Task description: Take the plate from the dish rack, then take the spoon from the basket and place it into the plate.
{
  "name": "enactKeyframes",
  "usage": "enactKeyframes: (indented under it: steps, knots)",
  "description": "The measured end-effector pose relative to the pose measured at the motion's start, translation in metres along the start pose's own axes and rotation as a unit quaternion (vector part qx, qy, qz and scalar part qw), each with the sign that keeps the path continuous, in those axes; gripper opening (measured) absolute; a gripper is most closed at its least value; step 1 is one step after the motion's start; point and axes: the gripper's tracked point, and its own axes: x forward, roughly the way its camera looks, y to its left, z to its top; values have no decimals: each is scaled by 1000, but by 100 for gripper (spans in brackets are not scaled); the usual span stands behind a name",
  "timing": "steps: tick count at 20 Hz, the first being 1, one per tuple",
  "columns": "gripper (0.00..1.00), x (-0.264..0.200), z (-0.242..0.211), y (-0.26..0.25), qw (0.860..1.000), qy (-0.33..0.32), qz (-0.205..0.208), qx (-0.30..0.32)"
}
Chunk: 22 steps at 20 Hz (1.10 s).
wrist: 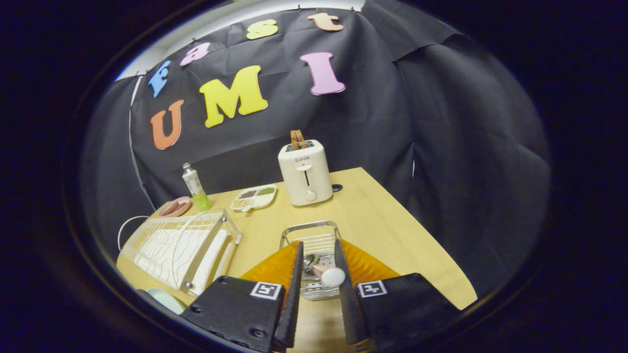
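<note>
Between the fingers: we see one spoon [325, 273], its pale rounded handle end up, lying in the basket.
Gripper [319, 289]: jaws narrowly apart, flanking the spoon; we cannot tell whether either finger touches it.
Basket [311, 232]: one small wire basket on an orange mat [365, 264], just ahead of the fingers.
Dish rack [176, 245]: one white wire rack, left of the basket.
Plate [166, 299]: one pale plate, near the rack's closest corner, partly hidden.
Table [387, 230]: one light wooden top bearing everything.
Beyond: one cream toaster [304, 171], one divided tray [254, 197], one pink dish [175, 206], one bottle [196, 187].
</note>
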Motion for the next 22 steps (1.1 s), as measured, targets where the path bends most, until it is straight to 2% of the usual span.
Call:
enactKeyframes:
  steps: [1, 3, 7, 12, 17, 22]
  knots:
    - [33, -2, 4, 5, 1000, -8, 7, -5]
    - [25, -3, 8, 6, 1000, -17, 1, -9]
    - [21, -4, 6, 12, 998, -22, -15, -56]
    - [20, -26, 39, 21, 991, -85, -37, -99]
    - [20, -51, 73, 17, 988, -125, -37, -82]
    - [20, -102, 108, 18, 985, -157, -31, -61]
